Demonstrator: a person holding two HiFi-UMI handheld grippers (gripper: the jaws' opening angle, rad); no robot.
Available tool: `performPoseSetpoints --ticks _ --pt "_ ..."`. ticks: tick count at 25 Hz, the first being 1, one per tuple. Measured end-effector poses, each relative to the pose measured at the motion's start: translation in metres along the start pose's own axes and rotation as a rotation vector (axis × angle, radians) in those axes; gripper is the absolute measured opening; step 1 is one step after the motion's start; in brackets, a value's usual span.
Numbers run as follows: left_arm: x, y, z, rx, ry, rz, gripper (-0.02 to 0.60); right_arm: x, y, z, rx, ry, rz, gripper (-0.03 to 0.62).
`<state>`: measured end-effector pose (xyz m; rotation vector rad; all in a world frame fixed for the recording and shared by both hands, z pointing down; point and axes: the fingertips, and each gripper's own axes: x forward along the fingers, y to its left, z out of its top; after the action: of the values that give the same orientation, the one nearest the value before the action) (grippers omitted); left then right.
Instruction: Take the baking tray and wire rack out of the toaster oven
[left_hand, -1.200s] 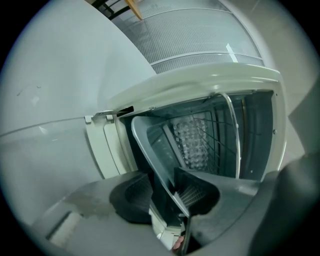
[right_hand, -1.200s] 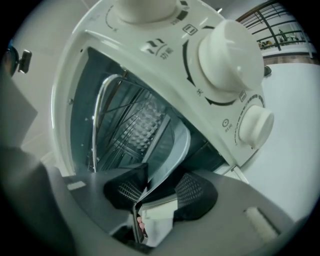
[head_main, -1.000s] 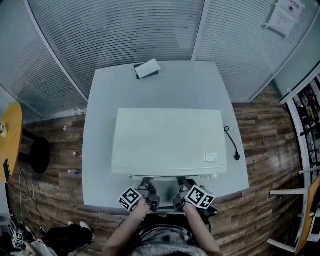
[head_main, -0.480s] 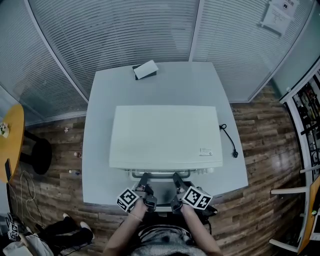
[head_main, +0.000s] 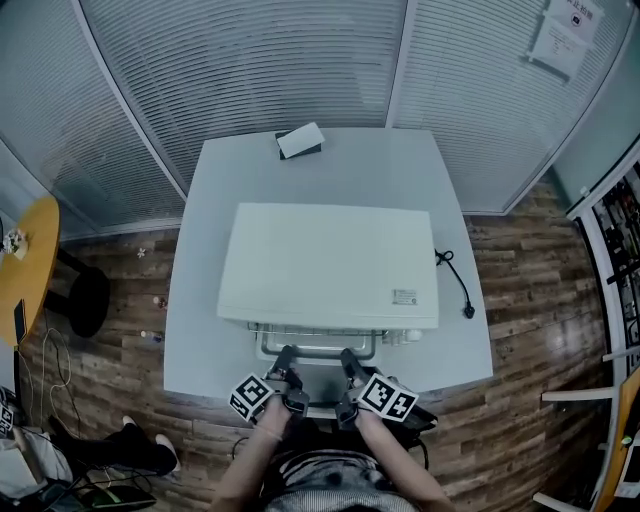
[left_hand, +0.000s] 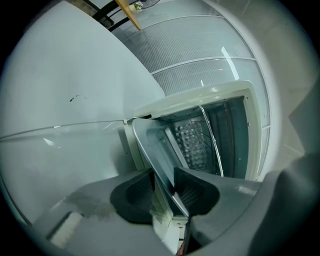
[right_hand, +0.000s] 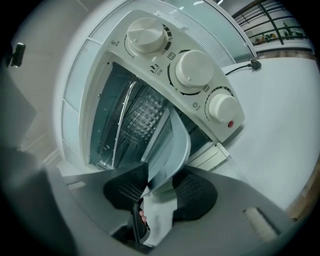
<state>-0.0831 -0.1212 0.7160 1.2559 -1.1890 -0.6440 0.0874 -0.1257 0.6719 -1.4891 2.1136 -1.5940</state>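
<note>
A white toaster oven (head_main: 330, 265) stands on a grey table (head_main: 200, 300) with its front toward me. The metal baking tray (head_main: 318, 345) sticks partway out of the oven's mouth. My left gripper (head_main: 286, 360) is shut on the tray's front rim at the left, and my right gripper (head_main: 347, 360) is shut on the rim at the right. In the left gripper view the tray (left_hand: 155, 145) runs between the dark pads (left_hand: 132, 197). The right gripper view shows the tray (right_hand: 170, 145) clamped the same way. Thin bars of the wire rack (right_hand: 122, 117) show inside the oven cavity.
The oven's glass door (right_hand: 235, 167) lies open and flat beneath the tray. Three white knobs (right_hand: 192, 70) sit on the oven's right side. A black power cord (head_main: 455, 280) lies on the table at the right. A small box (head_main: 300, 140) rests near the table's far edge.
The tray has slid farther out of the oven toward me, with both grippers drawn back while still clamped on its front rim.
</note>
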Motion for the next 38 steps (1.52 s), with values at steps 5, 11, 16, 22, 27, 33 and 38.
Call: performPoseSetpoints --ticks 5,11,16,22,27,33,38 --pt "-0.006 0.001 -0.001 -0.008 -0.041 -0.006 0.127 -0.004 0.002 -0.002 -0.018 0.012 0.015 0.156" --pt "-0.013 0.006 -0.009 -0.017 -0.04 -0.001 0.123 -0.008 -0.005 -0.007 -0.026 0.041 0.011 0.156" --pt "-0.024 0.005 -0.01 -0.02 -0.024 -0.011 0.126 -0.015 0.002 -0.011 -0.041 0.01 0.022 0.158" --pt "-0.036 0.008 -0.01 -0.002 0.024 -0.004 0.126 -0.026 0.003 -0.025 -0.016 -0.028 0.012 0.158" --pt "-0.047 0.008 -0.012 -0.004 0.055 -0.014 0.126 -0.036 0.007 -0.034 -0.003 -0.065 0.02 0.158" --pt "-0.065 0.008 -0.018 -0.006 0.085 -0.029 0.13 -0.053 0.011 -0.043 0.009 -0.104 0.034 0.158" --pt "-0.083 0.009 -0.022 0.008 0.126 -0.042 0.133 -0.067 0.015 -0.055 0.01 -0.139 0.027 0.161"
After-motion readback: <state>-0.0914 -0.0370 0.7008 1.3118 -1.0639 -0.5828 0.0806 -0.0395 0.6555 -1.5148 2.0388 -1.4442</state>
